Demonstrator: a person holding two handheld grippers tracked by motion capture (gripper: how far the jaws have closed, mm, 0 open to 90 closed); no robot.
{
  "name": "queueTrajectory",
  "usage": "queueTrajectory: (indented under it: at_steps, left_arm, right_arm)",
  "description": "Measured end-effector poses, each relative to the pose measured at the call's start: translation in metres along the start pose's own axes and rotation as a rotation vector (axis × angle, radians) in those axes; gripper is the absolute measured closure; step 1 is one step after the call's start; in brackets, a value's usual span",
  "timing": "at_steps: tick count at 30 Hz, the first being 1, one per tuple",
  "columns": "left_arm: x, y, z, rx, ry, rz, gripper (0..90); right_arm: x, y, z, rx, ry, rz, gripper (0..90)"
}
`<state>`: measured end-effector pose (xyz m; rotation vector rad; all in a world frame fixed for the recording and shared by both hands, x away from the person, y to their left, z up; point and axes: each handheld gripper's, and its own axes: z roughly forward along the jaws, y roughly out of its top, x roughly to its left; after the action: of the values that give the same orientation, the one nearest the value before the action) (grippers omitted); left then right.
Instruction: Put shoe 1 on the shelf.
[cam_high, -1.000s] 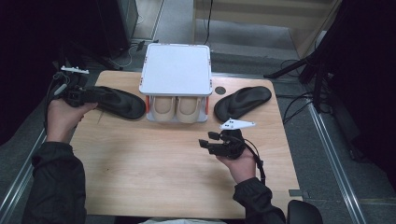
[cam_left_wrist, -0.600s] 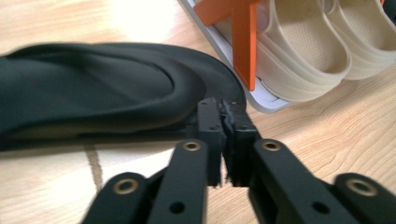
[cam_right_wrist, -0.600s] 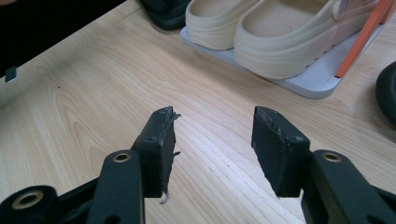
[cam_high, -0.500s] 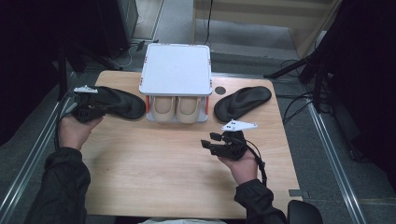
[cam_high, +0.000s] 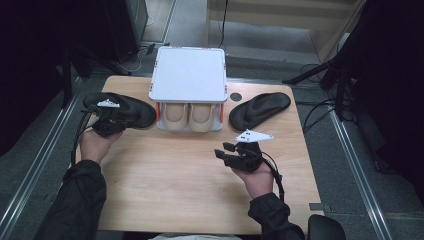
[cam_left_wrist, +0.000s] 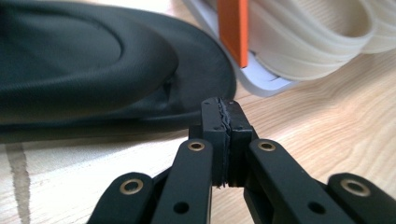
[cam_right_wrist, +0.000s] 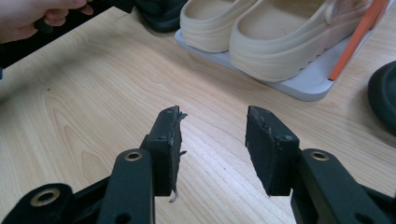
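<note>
Use the white shoe rack (cam_high: 188, 75) as reference. The left gripper (cam_high: 107, 121), jaws pressed together on nothing, sits at the near edge of the black insole (cam_high: 120, 108) left of the rack. Part the jaws, then pinch the thin, flexible rim. The right gripper (cam_high: 231, 152), jaws wide and empty, hovers in front of the cream clogs (cam_high: 189, 116); moulded foam, smooth.

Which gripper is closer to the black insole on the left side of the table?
Left. The left gripper sits at the near edge of the left black insole, jaws shut on nothing. The right gripper hovers open over bare wood, well across the table.
</note>
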<state>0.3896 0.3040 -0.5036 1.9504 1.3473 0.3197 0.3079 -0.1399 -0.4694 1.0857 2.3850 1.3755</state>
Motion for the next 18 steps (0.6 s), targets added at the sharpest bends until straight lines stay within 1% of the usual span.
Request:
queueTrajectory:
  at_steps: [3,6,8,12,13,18]
  left_arm:
    - [0.003,-0.003,0.005,0.004,0.004,0.005,90.0]
    - [0.006,-0.006,0.011,0.015,-0.009,-0.011,90.0]
    - [0.006,-0.007,0.015,0.022,-0.002,-0.007,90.0]
    - [0.007,-0.004,0.021,0.034,-0.008,-0.018,90.0]
    - [0.007,-0.003,0.022,0.037,-0.002,-0.012,90.0]
    - [0.008,0.001,0.027,0.032,0.000,-0.016,90.0]
  right_arm:
    - [0.002,-0.002,0.001,0.005,0.003,-0.006,56.7]
    - [0.004,-0.003,-0.001,0.003,-0.002,-0.008,56.7]
    - [0.003,-0.004,-0.002,0.003,-0.008,-0.006,56.7]
    - [0.001,-0.005,-0.005,-0.009,-0.016,0.001,56.7]
    - [0.000,-0.005,-0.006,-0.009,-0.019,0.005,56.6]
    - [-0.001,-0.007,-0.007,-0.007,-0.023,0.010,56.6]
